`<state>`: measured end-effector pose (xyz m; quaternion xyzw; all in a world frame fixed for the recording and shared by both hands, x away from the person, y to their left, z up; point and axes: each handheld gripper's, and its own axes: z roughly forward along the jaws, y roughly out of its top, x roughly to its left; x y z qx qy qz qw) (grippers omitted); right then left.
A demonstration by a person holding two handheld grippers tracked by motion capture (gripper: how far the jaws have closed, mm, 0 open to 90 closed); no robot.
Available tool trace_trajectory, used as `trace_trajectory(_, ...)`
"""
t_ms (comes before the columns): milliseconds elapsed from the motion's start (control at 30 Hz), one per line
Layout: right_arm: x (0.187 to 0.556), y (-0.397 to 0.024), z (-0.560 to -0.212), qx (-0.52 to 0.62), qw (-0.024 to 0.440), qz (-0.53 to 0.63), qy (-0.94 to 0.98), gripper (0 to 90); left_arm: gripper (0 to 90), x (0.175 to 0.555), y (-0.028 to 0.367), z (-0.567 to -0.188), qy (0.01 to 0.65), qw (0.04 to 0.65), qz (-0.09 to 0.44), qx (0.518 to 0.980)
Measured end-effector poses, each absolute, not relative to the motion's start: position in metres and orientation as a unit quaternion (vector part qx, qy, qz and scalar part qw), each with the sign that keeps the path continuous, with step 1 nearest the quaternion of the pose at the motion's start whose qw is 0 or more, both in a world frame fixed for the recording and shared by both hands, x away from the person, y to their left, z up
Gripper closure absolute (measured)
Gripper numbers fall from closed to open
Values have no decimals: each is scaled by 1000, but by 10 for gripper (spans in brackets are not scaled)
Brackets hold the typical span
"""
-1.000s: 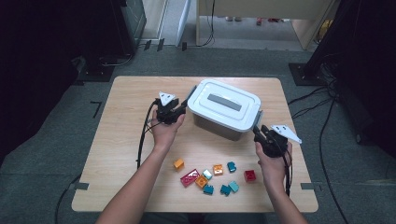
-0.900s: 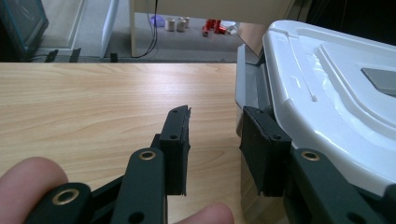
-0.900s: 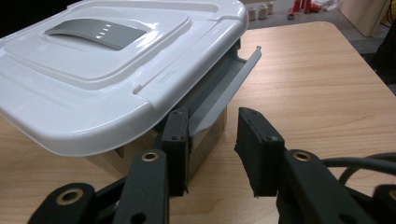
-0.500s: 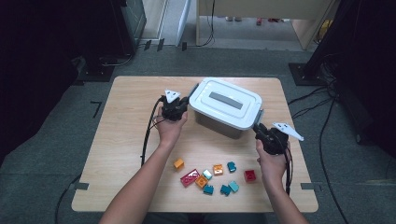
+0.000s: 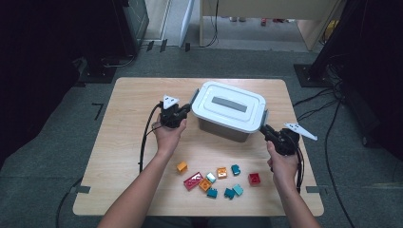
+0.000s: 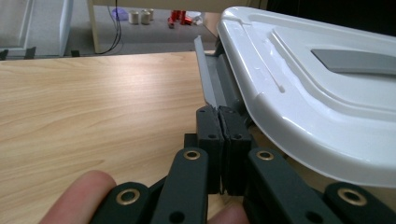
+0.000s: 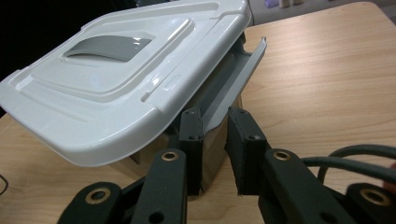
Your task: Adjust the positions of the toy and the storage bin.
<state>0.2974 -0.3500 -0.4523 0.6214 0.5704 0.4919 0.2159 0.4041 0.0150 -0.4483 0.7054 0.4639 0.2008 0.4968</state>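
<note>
A clear box with a white lid and a grey handle stands mid-table, a grey latch at each end. My left gripper is at its left end; in the left gripper view the left gripper has its pads pressed together on the lower edge of the left latch, which is swung outward. My right gripper is at the right end. In the right gripper view the right gripper holds the flared right latch between its nearly closed pads.
Several small toy bricks lie near the table's front edge: an orange one, a red flat one, a red square one and teal ones. The wooden table lies bare to the left. Cables trail from both grippers.
My left gripper slid right up to the box's left end and closed on the latch. The right gripper crept toward the right latch and its jaws narrowed around it.
</note>
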Motion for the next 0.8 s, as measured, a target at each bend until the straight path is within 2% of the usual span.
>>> trace_trajectory(433, 297, -342, -452, 596, 182, 504, 598, 800, 890, 347, 48, -443, 443, 496, 234, 709)
trace_trajectory(467, 296, -341, -452, 594, 179, 506, 599, 802, 900, 341, 52, -443, 438, 503, 234, 707)
trace_trajectory(500, 296, -339, -451, 591, 176, 510, 600, 803, 900, 338, 54, -442, 425, 518, 212, 712)
trace_trajectory(567, 296, -335, -450, 585, 170, 512, 606, 803, 900, 328, 54, -439, 419, 500, 240, 719)
trace_trajectory(700, 296, -328, -447, 593, 169, 499, 609, 814, 900, 322, 64, -440, 437, 489, 249, 713)
trace_trajectory(800, 293, -325, -447, 588, 157, 504, 613, 811, 824, 323, 74, -445, 453, 500, 239, 699)
